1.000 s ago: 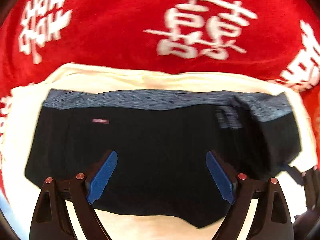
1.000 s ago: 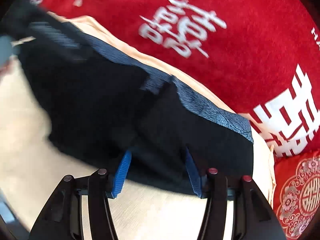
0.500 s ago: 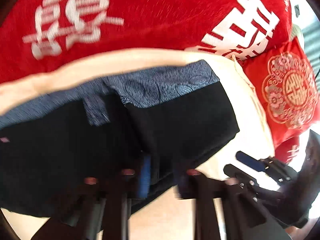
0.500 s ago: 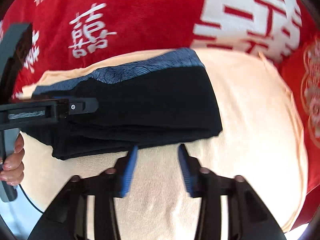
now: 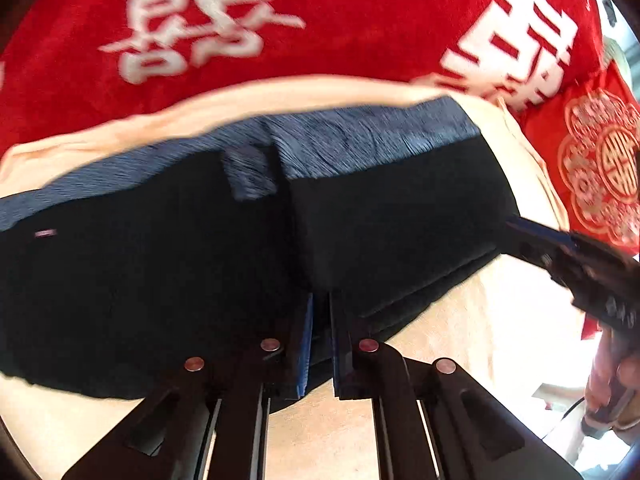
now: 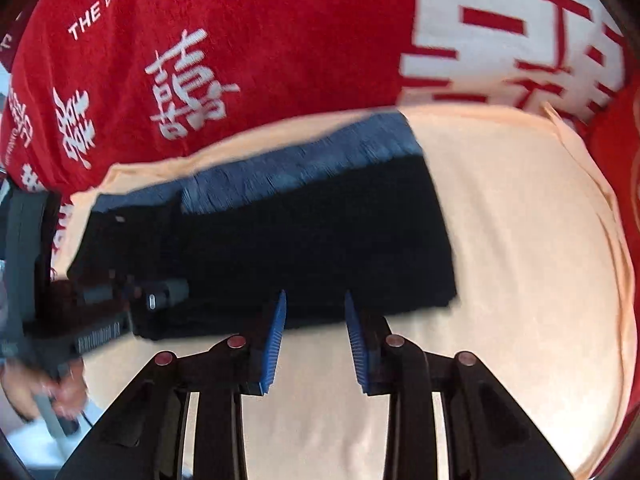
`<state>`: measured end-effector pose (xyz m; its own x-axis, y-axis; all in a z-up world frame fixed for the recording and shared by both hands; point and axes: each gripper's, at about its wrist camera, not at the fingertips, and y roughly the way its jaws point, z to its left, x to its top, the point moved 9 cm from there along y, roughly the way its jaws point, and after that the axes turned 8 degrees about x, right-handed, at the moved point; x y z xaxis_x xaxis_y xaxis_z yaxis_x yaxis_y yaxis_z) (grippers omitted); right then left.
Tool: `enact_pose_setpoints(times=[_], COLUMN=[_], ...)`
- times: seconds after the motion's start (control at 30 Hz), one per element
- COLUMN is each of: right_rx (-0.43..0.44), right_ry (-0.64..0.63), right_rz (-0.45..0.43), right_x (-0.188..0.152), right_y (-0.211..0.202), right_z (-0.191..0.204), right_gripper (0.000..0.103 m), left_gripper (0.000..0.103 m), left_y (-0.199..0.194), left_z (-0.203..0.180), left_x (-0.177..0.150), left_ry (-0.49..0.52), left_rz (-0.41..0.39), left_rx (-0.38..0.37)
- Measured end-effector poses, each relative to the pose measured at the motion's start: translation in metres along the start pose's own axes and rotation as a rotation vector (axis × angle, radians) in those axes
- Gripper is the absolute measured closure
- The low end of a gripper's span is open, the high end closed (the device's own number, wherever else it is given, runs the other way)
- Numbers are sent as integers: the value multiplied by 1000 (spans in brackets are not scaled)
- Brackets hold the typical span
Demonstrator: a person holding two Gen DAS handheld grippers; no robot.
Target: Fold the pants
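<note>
We see the black pants point(image 5: 180, 280) lying folded on the cream sheet point(image 6: 520, 240) over a red blanket point(image 6: 280, 40). Our left gripper point(image 5: 320, 316) pinches the pants' near edge; our right gripper point(image 6: 314, 312) hovers beside that edge, fingers spread

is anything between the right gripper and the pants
Nothing visible. The right gripper is open at the near edge of the black pants, with only bare cream cloth beneath. The left gripper is off to the side, clamped on the pants.
</note>
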<state>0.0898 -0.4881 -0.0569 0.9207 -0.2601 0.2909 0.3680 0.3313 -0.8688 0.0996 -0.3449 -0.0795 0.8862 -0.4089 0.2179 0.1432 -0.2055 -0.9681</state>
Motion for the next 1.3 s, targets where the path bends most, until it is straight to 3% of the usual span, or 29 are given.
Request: enact_pose_setpoints(times=[0.1,0.17,0.2,0.33,0.53,0.7,0.87,0.9,0.93,1.0,1.03,1.13,1.3], right_rx=[42,54,49,62,258,370,422,435,439,454,462,466,467], right_ry=[-13,-26,-45,-47,249,391,541,560,571,615,636,693,610], right_rz=[27,55,60,25,85,19,7,2,-1,-8,-13,-4,-24], right_x=[20,29,33,21,-29,-26,-30,-31,-31,-31,-30,-31,-21], right_y=[19,31,35,29,42,51,61,60,60,63,65,71,56], right_z=[15,29,40,60,48,46,36,35,34,30,28,21,31], right_gripper=[65,41,40,40,42,44,49,49,49,49,52,86,94], left_gripper=[94,94,94,94,94,94,94,86,50,7,7,7,7], left_y=[-9,-11,-10,-1,10,20,25,26,26,25,21,19,19], left_z=[13,24,30,48,60,65,66,66,68,74,75,77,82], left_x=[-1,-4,-4,-4,4,0,-3,-3,-4,-5,-4,-5,-8], left_ry=[-51,-101,-124,-184,-211,-189,-190,-194,-197,-225,-244,-241,-228], left_rz=[-21,-15,-10,35,24,38,56,57,56,45,27,31,60], left_rx=[54,73,80,82,81,134,158,161,177,202,192,198,258])
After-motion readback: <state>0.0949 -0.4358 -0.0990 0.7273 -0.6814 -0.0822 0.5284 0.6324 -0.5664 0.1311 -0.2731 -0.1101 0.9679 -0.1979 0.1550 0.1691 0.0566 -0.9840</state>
